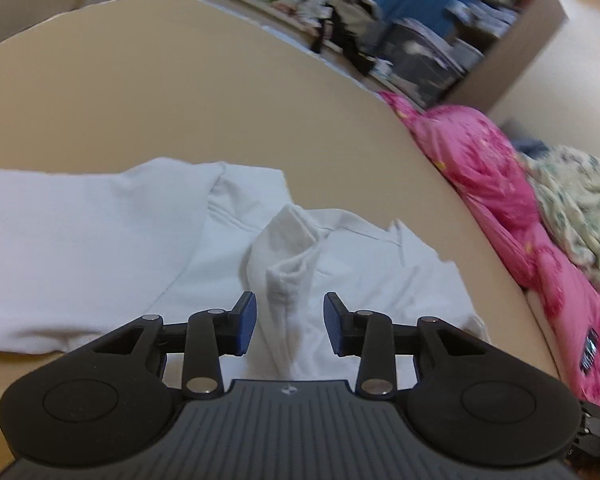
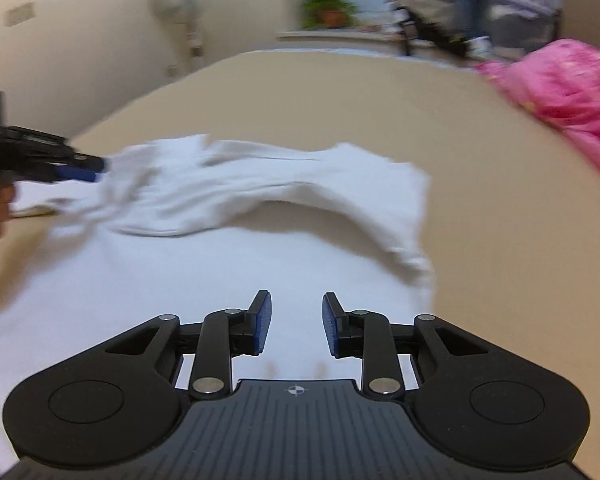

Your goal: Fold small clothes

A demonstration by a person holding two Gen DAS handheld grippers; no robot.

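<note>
Fingers of both grippers, left (image 1: 290, 322) and right (image 2: 297, 323), parted, pinching nothing, over white garment (image 2: 220, 272).

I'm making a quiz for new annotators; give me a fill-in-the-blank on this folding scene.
1. The garment spread on the beige surface is ____ in colour.
2. The bundled bedding at the surface's edge is ____.
3. Between the left tool pads stands a raised ____ of cloth.
4. The right tool holds ____.

Missing words: white; pink; fold; nothing
</note>
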